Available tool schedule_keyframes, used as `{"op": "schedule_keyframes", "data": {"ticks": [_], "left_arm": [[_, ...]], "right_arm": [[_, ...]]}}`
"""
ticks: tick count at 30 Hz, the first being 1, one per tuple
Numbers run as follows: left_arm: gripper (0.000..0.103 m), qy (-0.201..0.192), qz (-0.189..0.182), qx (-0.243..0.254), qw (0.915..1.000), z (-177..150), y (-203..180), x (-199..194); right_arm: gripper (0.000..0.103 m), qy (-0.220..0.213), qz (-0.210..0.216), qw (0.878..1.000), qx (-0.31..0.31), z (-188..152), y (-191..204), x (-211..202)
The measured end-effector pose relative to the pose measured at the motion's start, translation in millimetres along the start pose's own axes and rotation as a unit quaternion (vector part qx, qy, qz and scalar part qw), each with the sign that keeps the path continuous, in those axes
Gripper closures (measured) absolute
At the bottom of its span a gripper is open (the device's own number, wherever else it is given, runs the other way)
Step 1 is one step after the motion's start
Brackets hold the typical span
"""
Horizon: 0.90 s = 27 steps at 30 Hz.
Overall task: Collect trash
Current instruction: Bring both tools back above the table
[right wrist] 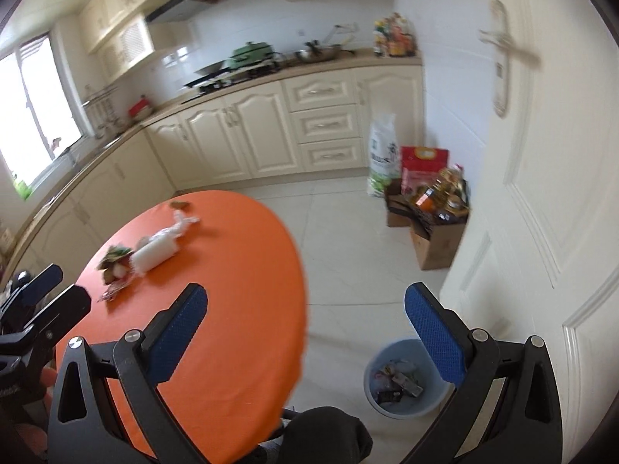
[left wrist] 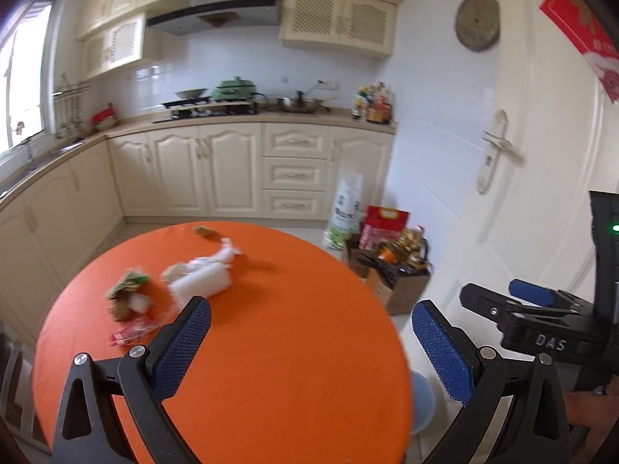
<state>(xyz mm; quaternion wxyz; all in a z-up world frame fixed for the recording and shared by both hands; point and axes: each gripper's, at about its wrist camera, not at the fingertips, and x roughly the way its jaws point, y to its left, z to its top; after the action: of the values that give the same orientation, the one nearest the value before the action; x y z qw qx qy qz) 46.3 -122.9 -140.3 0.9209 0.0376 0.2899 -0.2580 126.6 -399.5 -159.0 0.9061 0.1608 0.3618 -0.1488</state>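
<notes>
Trash lies on the round orange table (left wrist: 290, 328): a white foam wrap (left wrist: 201, 280), crumpled wrappers (left wrist: 129, 301), a white twisted plastic piece (left wrist: 228, 251) and a brown scrap (left wrist: 203, 231). My left gripper (left wrist: 309, 348) is open and empty above the table's near side, right of the trash. My right gripper (right wrist: 305, 332) is open and empty over the table's right edge. The foam wrap (right wrist: 156, 251) and wrappers (right wrist: 114, 266) show at the left in the right wrist view. A blue bin (right wrist: 402, 379) with trash inside stands on the floor below the right gripper.
Cardboard boxes with bottles (right wrist: 433, 212), a white sack (right wrist: 383, 154) and a red bag (right wrist: 423, 158) stand on the floor by a white door (right wrist: 541, 154). Cream kitchen cabinets (left wrist: 216, 170) run behind the table. The other gripper (left wrist: 541, 321) shows at the right in the left wrist view.
</notes>
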Motion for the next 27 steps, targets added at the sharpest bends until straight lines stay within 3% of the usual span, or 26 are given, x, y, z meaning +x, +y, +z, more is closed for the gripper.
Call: {"op": "schedule_keyframes", "data": {"ticks": [7, 11, 19, 23, 27], "left_arm": [[0.001, -0.030, 0.075, -0.036, 0.9961, -25.4, 40.7, -56.1], [0.001, -0.026, 0.112, -0.069, 0.9910, -48.2, 65.6, -74.5], [0.001, 0.003, 0.152, -0.107, 0.9826, -64.3, 91.1, -75.8], [0.001, 0.011, 0.159, -0.110, 0.9811, -53.8, 93.3, -65.4], [0.001, 0.018, 0.160, -0.114, 0.9805, -34.2, 123.5, -46.8]], "right_arm": [[0.000, -0.017, 0.040, 0.994, -0.101, -3.3, 90.6, -8.4], [0.000, -0.019, 0.071, 0.987, -0.142, -8.1, 132.0, -6.4], [0.000, 0.011, 0.101, 0.979, -0.179, -12.7, 180.1, 30.1], [0.000, 0.018, 0.106, 0.976, -0.191, -13.3, 196.3, 42.8], [0.000, 0.029, 0.109, 0.973, -0.202, -12.5, 210.7, 60.5]]}}
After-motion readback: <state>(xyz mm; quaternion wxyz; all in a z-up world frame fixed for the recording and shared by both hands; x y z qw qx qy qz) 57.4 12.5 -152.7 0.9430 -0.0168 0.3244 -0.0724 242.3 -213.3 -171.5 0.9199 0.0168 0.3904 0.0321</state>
